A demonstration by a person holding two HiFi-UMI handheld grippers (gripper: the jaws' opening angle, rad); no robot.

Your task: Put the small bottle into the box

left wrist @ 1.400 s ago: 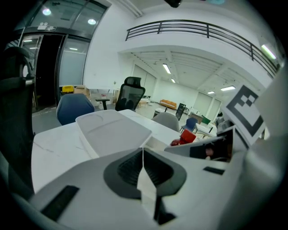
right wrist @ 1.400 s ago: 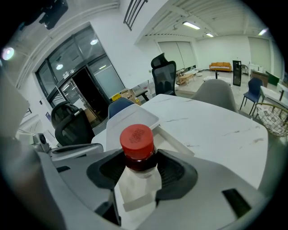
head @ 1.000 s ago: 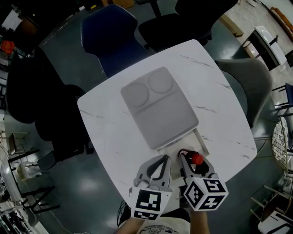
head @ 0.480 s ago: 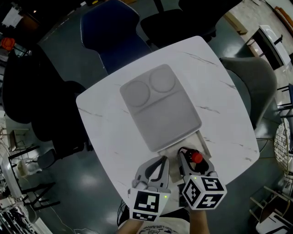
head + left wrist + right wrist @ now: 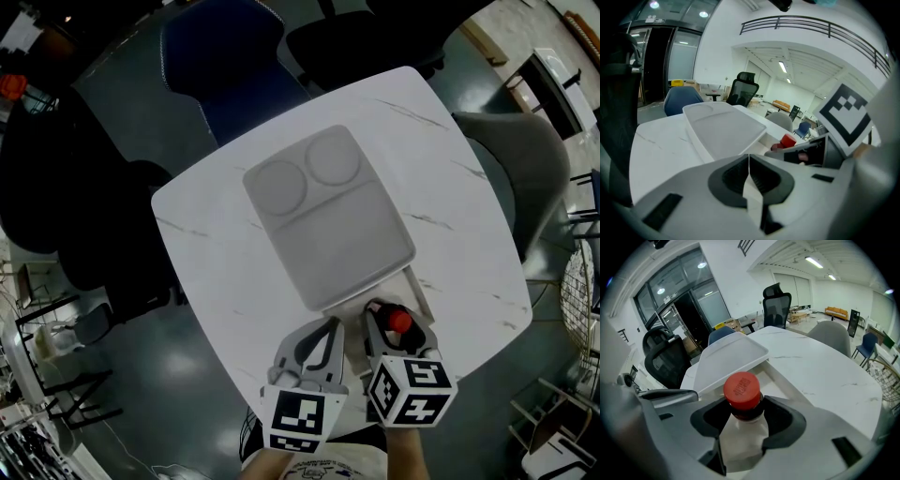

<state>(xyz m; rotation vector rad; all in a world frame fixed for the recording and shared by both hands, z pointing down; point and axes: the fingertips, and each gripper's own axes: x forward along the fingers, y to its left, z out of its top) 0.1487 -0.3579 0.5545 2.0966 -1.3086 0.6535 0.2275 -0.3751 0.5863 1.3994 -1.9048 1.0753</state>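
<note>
Red-capped and pale-bodied, one small bottle, pinched at the neck by the right tongs. Cap pointing far, long axis along the tongs and toward the box. Hangs at the near end of the box, just over or just short of the uncovered strip; cannot tell which. Grey lid over the far, larger part, so only that near gap open. Just to the left, the left tongs, pressed together on nothing and no nearer the gap than the right pair. Likely next: carry a little farther and lower into the gap, clear of the lid's near edge. Count: one bottle, one box, one lid, two tongs, one white counter.
</note>
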